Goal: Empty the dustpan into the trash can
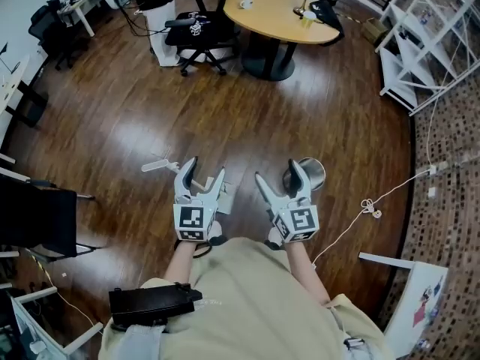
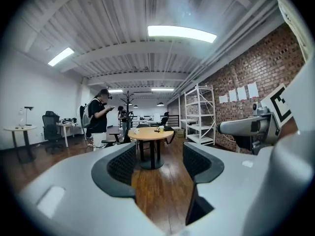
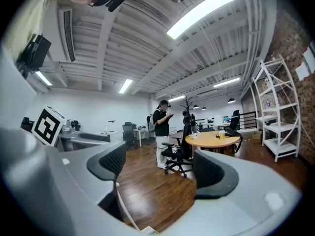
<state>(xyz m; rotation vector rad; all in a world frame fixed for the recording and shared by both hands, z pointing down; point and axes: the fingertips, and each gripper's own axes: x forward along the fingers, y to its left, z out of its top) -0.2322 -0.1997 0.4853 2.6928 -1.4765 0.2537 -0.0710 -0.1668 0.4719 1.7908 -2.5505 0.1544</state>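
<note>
In the head view my left gripper [image 1: 206, 167] and right gripper [image 1: 276, 169] hang side by side above the wooden floor, both open with nothing between their jaws. A white dustpan lies on the floor under the left gripper; its handle [image 1: 159, 166] sticks out to the left and part of its pan [image 1: 226, 195] shows by the right jaw. A round silver trash can [image 1: 315, 172] stands just behind the right gripper, partly hidden by it. The left gripper view [image 2: 158, 163] and right gripper view [image 3: 157, 168] show only floor between the jaws.
A round wooden table [image 1: 281, 13] and a black office chair [image 1: 199, 40] stand farther off. White shelving [image 1: 427, 36] is at the right by the brick wall. A white cable [image 1: 375, 201] runs across the floor. A person [image 2: 98, 119] stands near the table.
</note>
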